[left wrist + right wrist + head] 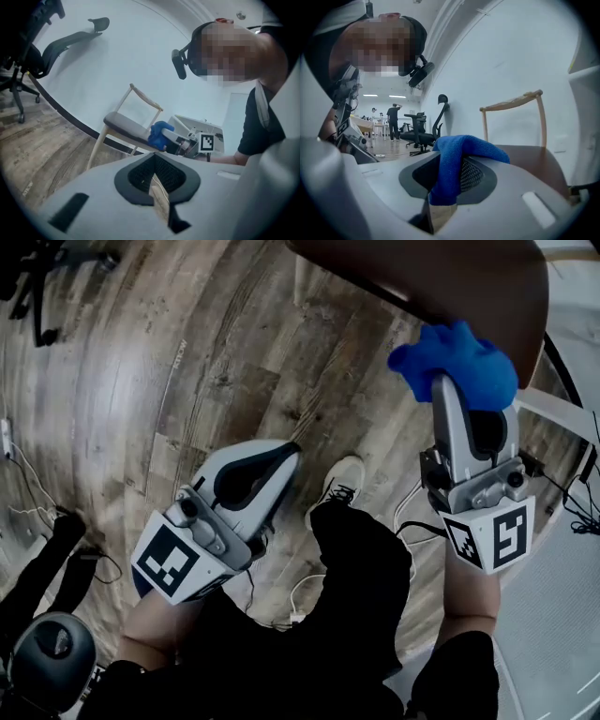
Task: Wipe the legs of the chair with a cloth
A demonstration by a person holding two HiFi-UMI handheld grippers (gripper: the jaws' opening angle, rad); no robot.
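I am holding my right gripper [448, 395] ahead on the right, its jaws pinching the cloth [459, 362] right at the chair [441, 277] seat's edge. My left gripper [272, 465] is hovering lower left over the floor [187, 362], beside my shoe [342, 479].

Fuzzy blue cloth [459, 362], wood-plank floor [187, 381]

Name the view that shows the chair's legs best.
The left gripper view. It shows the chair from the side, with its pale legs in sight below the seat. The head view catches only the seat from above. The right gripper view shows the seat and the backrest, but no legs.
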